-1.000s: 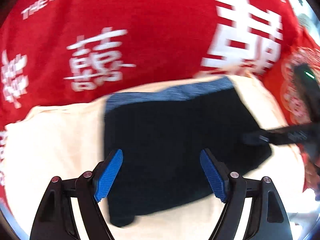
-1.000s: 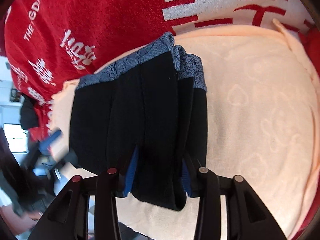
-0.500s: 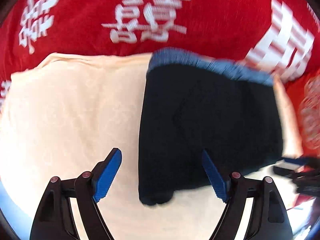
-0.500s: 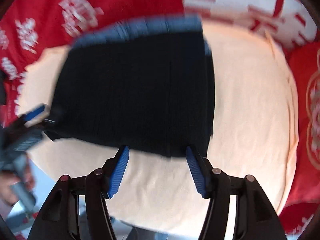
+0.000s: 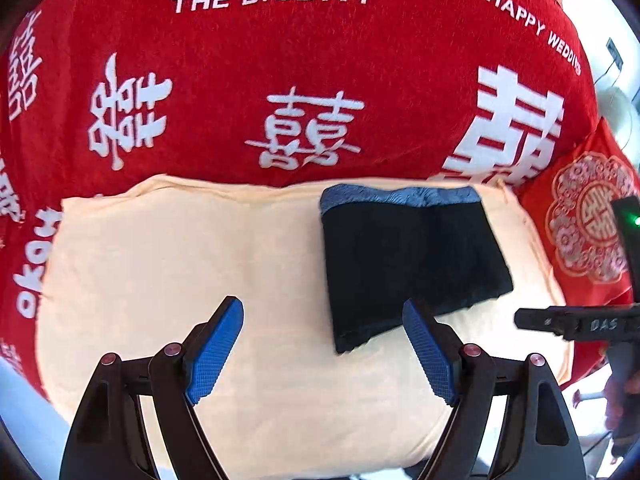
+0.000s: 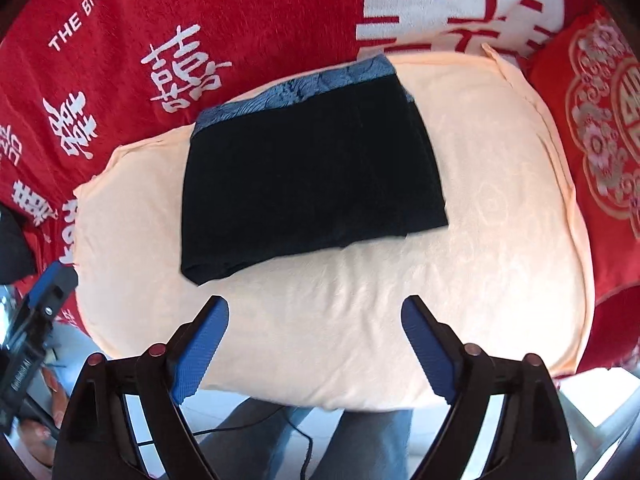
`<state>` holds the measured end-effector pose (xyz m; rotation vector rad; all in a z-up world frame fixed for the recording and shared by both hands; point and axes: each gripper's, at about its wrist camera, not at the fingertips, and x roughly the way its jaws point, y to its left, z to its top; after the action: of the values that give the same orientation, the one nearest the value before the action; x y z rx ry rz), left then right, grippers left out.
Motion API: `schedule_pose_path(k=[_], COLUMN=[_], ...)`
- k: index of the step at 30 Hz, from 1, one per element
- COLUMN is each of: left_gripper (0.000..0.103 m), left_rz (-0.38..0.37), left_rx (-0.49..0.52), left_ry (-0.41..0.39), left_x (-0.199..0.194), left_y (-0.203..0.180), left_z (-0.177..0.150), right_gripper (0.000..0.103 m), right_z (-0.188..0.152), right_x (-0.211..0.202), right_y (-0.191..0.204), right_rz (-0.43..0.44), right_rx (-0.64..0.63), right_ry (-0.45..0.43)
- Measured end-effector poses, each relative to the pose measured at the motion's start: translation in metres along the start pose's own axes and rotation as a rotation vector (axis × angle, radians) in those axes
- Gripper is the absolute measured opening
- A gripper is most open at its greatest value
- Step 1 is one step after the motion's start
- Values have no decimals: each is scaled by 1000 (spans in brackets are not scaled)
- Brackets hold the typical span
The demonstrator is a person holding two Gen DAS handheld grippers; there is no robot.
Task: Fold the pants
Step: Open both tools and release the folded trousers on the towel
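Observation:
The black pants (image 5: 408,264) with a blue waistband lie folded into a flat rectangle on a peach towel (image 5: 180,264), right of centre in the left wrist view. In the right wrist view the pants (image 6: 312,176) lie above centre on the same towel (image 6: 500,200). My left gripper (image 5: 322,348) is open and empty, just in front of the pants' near left corner. My right gripper (image 6: 314,344) is open and empty, hovering over bare towel in front of the pants.
A red blanket (image 5: 280,80) with white characters covers the surface beyond the towel. A red embroidered cushion (image 6: 600,128) lies to the right. The right gripper's body (image 5: 580,324) shows at the right edge. The person's jeans (image 6: 360,440) and floor are below the towel's near edge.
My right gripper let go of the pants' edge, opened and pulled back. The left gripper drew back and left. The pants now lie flat, folded.

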<state>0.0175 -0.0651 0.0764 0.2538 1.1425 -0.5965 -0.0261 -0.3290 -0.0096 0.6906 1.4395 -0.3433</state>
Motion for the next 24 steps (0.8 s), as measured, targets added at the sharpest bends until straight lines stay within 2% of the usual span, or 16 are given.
schedule_pose_path(k=[3,5,9,10,11,17,24], left_gripper=[83,83,83,90,103,103,103], left_rz=[30,18,13,17,24,35,73], left_rx=[-15,-52,-66,-63,-58,-91,-116], left_ry=[83,120,93,88,89,69,99], left_x=[0,0,-9,-11,-11,-12,-3], left_y=[7,14,20,20,19,22,25], left_z=[-3,-5,-5,-4,-3,6,17], right_gripper=[90,90,90,90,90,90,90], right_z=[-3,-6,-8,-7,-7,-1,12], right_x=[-7,-15,-36,-39,-43,-47,-55], right_y=[11,16,22,23,24,17,1], right_rz=[-5,-11,-30,-31,-33,-60,-15], right_rx=[21,15,-13,-20,-27,-42,6], right_ry=[20,21,-5,-8,-8,7,-15])
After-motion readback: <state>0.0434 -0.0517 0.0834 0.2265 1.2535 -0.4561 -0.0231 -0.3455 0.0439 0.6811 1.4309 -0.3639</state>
